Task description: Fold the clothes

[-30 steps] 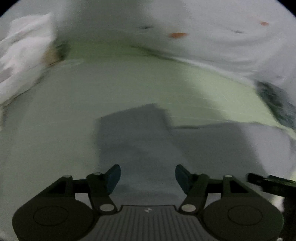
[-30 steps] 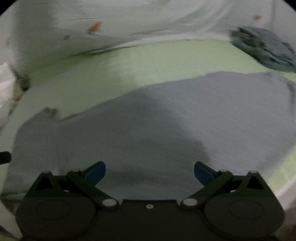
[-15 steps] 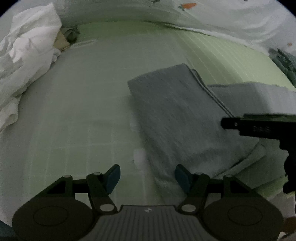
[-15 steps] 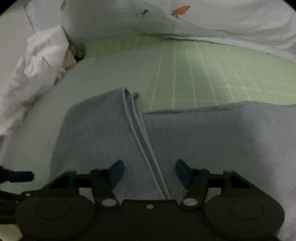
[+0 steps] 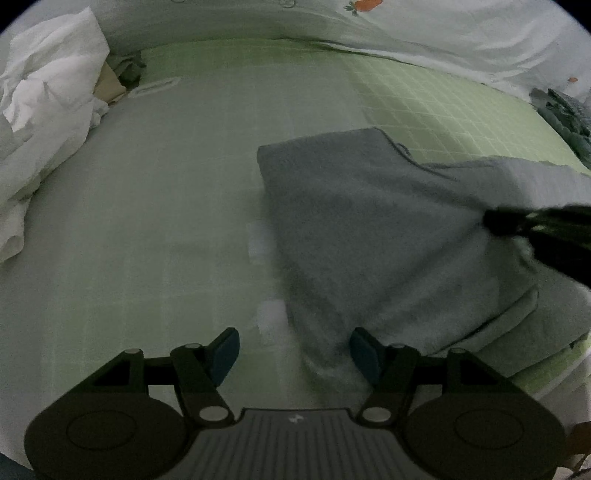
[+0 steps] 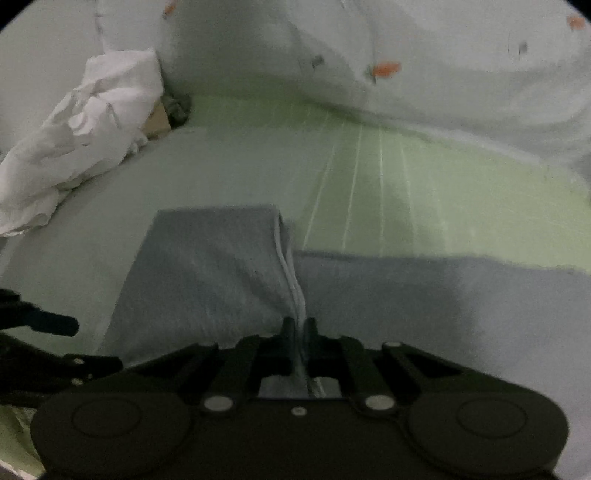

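Observation:
A grey garment (image 5: 369, 229) lies partly folded on the green checked bedsheet (image 5: 184, 184). In the right wrist view it fills the lower middle (image 6: 207, 273), with a pale seamed edge running down into the fingers. My right gripper (image 6: 300, 328) is shut on that seamed edge of the grey garment and lifts it slightly. My right gripper shows in the left wrist view (image 5: 517, 221) as a dark shape over the garment's right part. My left gripper (image 5: 293, 354) is open and empty, hovering over the garment's near left edge.
A crumpled white cloth (image 5: 44, 110) lies at the far left (image 6: 81, 140). A white quilt with carrot prints (image 5: 443, 33) runs along the back (image 6: 406, 66). A dark green garment (image 5: 565, 118) sits at the far right. The bed's near edge is at lower right (image 5: 546, 373).
My right gripper has closed on the garment's seamed edge; half a second ago it was open around it. The left gripper stayed open and held nearly still.

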Available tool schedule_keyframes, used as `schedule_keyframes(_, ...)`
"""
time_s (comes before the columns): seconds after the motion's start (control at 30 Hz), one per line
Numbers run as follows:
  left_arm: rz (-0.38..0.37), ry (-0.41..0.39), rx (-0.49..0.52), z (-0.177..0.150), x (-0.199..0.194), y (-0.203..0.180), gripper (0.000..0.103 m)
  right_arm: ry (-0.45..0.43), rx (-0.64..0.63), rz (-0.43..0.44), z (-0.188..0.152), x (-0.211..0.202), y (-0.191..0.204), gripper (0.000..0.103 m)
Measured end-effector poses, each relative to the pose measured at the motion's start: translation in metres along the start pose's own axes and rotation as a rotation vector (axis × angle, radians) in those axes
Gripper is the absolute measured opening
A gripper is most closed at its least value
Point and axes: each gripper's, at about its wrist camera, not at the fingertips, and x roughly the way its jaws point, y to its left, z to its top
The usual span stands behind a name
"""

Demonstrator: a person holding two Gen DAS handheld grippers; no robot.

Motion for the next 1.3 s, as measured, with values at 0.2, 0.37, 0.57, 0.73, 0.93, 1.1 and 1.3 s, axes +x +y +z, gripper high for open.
schedule_keyframes(0.2,-0.013,-0.011,0.029,0.003,-0.002,-0.003,0.072,-0.013,-0.031,-0.077,-0.005,-0.032,-0.004,0.005)
schedule_keyframes(0.37,-0.023,0.004,0.04,0.003,0.001,-0.004,0.072,0.198,0.13,-0.068,-0.036,-0.001,-0.034,0.006)
schedule_keyframes(0.57,-0.015,0.013,0.029,0.004,0.002,-0.003,0.073,0.108,0.195,-0.033,-0.023,0.001,-0.041,0.04)
schedule_keyframes(0.73,-0.01,0.022,0.027,0.004,0.002,-0.004,0.073,0.13,0.241,0.013,-0.013,0.029,-0.05,0.04)
schedule_keyframes(0.93,-0.006,0.023,0.008,0.005,0.003,-0.004,0.073,0.15,0.158,0.05,-0.006,0.036,-0.043,0.004)
schedule_keyframes(1.1,-0.026,0.007,0.022,0.006,-0.001,-0.008,0.074,0.019,0.124,-0.031,0.009,0.002,-0.047,0.004)
schedule_keyframes(1.3,-0.075,0.005,0.065,0.004,-0.005,-0.016,0.078,0.026,0.146,-0.139,0.006,0.006,-0.063,0.004)
